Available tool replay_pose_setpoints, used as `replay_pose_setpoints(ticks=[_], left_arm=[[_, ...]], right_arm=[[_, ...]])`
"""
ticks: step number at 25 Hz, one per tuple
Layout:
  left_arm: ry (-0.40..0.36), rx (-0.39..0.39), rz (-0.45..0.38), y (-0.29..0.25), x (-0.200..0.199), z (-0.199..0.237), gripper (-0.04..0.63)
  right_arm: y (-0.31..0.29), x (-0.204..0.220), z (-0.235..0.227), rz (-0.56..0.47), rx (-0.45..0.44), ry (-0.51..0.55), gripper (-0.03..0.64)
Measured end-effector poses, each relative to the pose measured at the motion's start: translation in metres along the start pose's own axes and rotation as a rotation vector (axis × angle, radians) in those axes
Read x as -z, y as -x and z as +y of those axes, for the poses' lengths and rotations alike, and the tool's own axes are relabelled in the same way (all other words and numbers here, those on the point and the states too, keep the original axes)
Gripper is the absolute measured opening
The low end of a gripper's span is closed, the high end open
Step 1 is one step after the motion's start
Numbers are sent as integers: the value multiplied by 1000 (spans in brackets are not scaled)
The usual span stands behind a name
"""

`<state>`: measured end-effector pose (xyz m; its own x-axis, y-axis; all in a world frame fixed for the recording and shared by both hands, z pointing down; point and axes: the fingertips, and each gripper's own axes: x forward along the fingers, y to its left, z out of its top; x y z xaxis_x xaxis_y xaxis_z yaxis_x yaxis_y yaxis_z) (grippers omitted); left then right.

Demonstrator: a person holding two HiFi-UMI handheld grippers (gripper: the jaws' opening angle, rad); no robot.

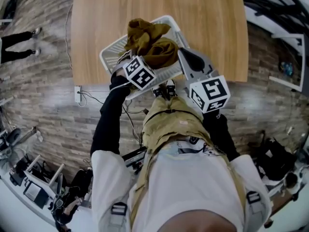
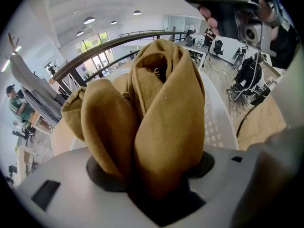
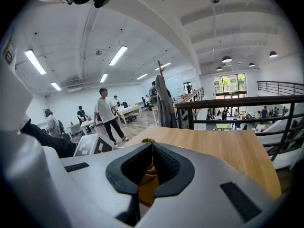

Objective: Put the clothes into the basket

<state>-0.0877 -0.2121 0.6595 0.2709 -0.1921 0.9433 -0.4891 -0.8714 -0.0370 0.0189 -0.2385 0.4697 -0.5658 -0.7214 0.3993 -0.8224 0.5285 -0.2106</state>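
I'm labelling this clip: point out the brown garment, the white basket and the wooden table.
brown garment (image 1: pixel 157 50), head view, middle of the bunched cloth.
white basket (image 1: pixel 112 51), head view, left wall.
wooden table (image 1: pixel 212 28), head view, bare top.

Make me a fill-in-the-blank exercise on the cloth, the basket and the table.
1. The basket stands on a ___ table.
2. The left gripper is shut on the ___.
3. The cloth sits over a basket that is ___ in colour.
Missing words: wooden; cloth; white.
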Motion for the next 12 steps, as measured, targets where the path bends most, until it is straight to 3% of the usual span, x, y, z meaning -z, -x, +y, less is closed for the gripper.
replay_pose_setpoints(ticks=[6, 12], left_arm=[[-15, 103, 88, -44, 16, -15, 305], [-25, 148, 148, -72, 25, -21, 311]], right_arm=[[-11, 9, -2, 24, -2, -4, 21], [-14, 15, -3, 43, 0, -4, 21]])
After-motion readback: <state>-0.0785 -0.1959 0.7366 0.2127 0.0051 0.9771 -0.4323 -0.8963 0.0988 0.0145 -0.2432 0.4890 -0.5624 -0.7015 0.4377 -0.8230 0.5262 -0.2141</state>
